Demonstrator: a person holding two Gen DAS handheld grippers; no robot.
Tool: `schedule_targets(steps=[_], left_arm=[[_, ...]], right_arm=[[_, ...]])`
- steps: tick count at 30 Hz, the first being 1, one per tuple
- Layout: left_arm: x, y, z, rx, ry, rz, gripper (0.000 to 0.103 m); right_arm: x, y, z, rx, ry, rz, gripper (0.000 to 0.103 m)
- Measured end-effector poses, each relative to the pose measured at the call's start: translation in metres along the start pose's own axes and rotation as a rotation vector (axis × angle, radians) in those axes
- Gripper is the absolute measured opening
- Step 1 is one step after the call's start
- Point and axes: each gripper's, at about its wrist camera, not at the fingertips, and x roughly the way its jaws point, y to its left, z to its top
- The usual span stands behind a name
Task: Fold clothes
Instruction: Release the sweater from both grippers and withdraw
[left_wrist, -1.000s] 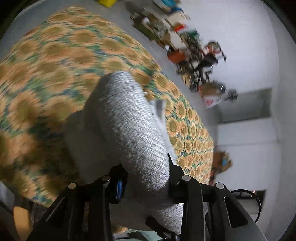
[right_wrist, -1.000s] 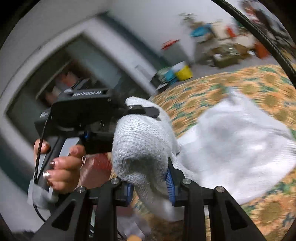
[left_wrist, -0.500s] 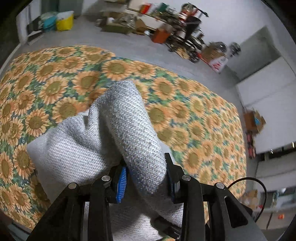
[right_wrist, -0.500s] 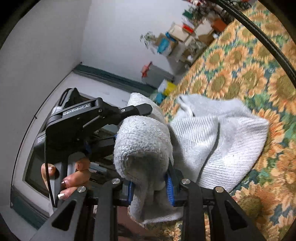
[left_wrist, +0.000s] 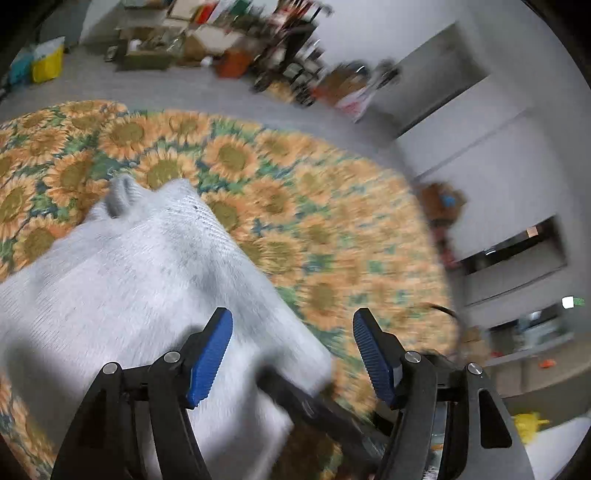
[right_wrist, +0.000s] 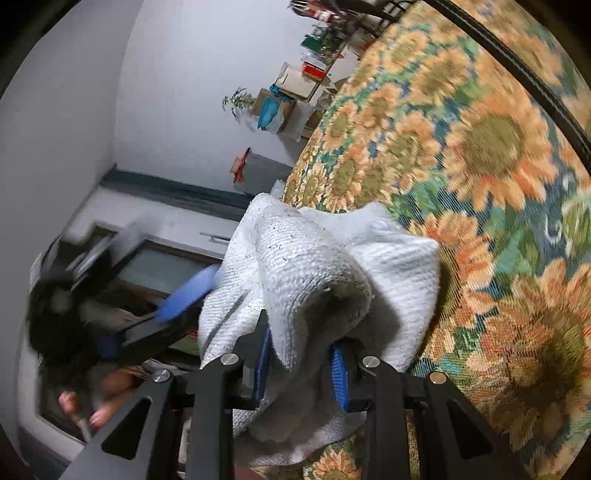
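The grey knitted garment (left_wrist: 122, 295) lies bunched on the sunflower-print cloth (left_wrist: 295, 229) covering the surface, near that cloth's close edge. The left claw (left_wrist: 291, 350) is opening, its blue pads clear of the knit, with the fabric sagging away below and to one side. The right claw (right_wrist: 301, 363) pinches a thick roll of the same garment (right_wrist: 325, 273).

With only one corner held, the freed side could slump and undo the fold, or the roll could drag the pile off the cloth's edge. Its long axis is hard to judge; in the left view it seems to run from the claws toward the cloth's middle.
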Motion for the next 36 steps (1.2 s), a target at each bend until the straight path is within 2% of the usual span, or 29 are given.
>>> schedule_targets(steps=[1, 3, 4, 5, 6, 8, 9, 11, 12, 14, 15, 20, 21, 22, 24, 26, 27, 30, 32, 36], left_arm=[[-0.022, 0.000, -0.006, 0.030, -0.042, 0.046, 0.069], [-0.055, 0.006, -0.019, 0.094, -0.095, 0.246, 0.069], [-0.063, 0.011, -0.024, 0.106, -0.097, 0.331, 0.068], [-0.065, 0.020, -0.028, 0.099, -0.074, 0.390, 0.055], [-0.062, 0.030, -0.030, 0.084, -0.022, 0.407, 0.047], [-0.044, 0.046, -0.034, 0.036, 0.080, 0.384, 0.030], [-0.034, 0.049, -0.036, 0.042, 0.092, 0.407, 0.030], [-0.018, 0.046, -0.039, 0.083, 0.094, 0.479, 0.030], [-0.012, 0.041, -0.041, 0.111, 0.094, 0.517, 0.030], [-0.004, 0.031, -0.041, 0.154, 0.104, 0.556, 0.030], [-0.004, 0.034, -0.037, 0.138, 0.114, 0.543, 0.029], [-0.009, 0.054, -0.019, 0.030, 0.167, 0.437, 0.029], [-0.010, 0.058, -0.017, 0.008, 0.174, 0.412, 0.029], [-0.012, 0.059, -0.018, -0.001, 0.173, 0.395, 0.029], [-0.015, 0.062, -0.020, -0.014, 0.169, 0.366, 0.029], [-0.027, 0.060, -0.029, 0.004, 0.167, 0.327, 0.029], [-0.033, 0.058, -0.034, 0.015, 0.166, 0.306, 0.029], [-0.050, 0.043, -0.054, 0.097, 0.187, 0.222, 0.029], [-0.045, 0.033, -0.061, 0.145, 0.216, 0.246, 0.029], [-0.013, 0.024, -0.068, 0.175, 0.264, 0.284, 0.029]], right_arm=[[0.000, 0.003, 0.002, -0.013, 0.000, -0.015, 0.031], [0.003, 0.008, 0.006, -0.035, -0.001, -0.048, 0.031], [0.005, 0.010, 0.009, -0.045, -0.002, -0.066, 0.031], [0.005, 0.014, 0.010, -0.065, -0.008, -0.091, 0.031], [0.008, 0.017, 0.011, -0.085, -0.013, -0.119, 0.032], [0.007, 0.023, 0.009, -0.117, -0.026, -0.175, 0.033], [0.007, 0.027, 0.009, -0.134, -0.032, -0.204, 0.034], [-0.006, 0.043, 0.002, -0.198, -0.052, -0.318, 0.047], [-0.012, 0.051, -0.002, -0.231, -0.063, -0.375, 0.049], [-0.035, 0.081, -0.014, -0.376, -0.155, -0.526, 0.050], [-0.045, 0.098, -0.017, -0.460, -0.206, -0.603, 0.050], [-0.041, 0.157, -0.024, -0.714, -0.085, -0.604, 0.050], [-0.023, 0.159, -0.020, -0.746, -0.031, -0.625, 0.049], [-0.003, 0.154, -0.014, -0.743, 0.031, -0.643, 0.049], [0.036, 0.133, 0.001, -0.657, 0.156, -0.651, 0.044], [0.048, 0.116, 0.004, -0.621, 0.183, -0.671, 0.045], [0.052, 0.113, 0.007, -0.627, 0.157, -0.690, 0.045], [0.066, 0.113, 0.015, -0.669, 0.167, -0.727, 0.046], [0.069, 0.110, 0.020, -0.662, 0.187, -0.726, 0.047], [0.069, 0.107, 0.024, -0.656, 0.212, -0.725, 0.048]])
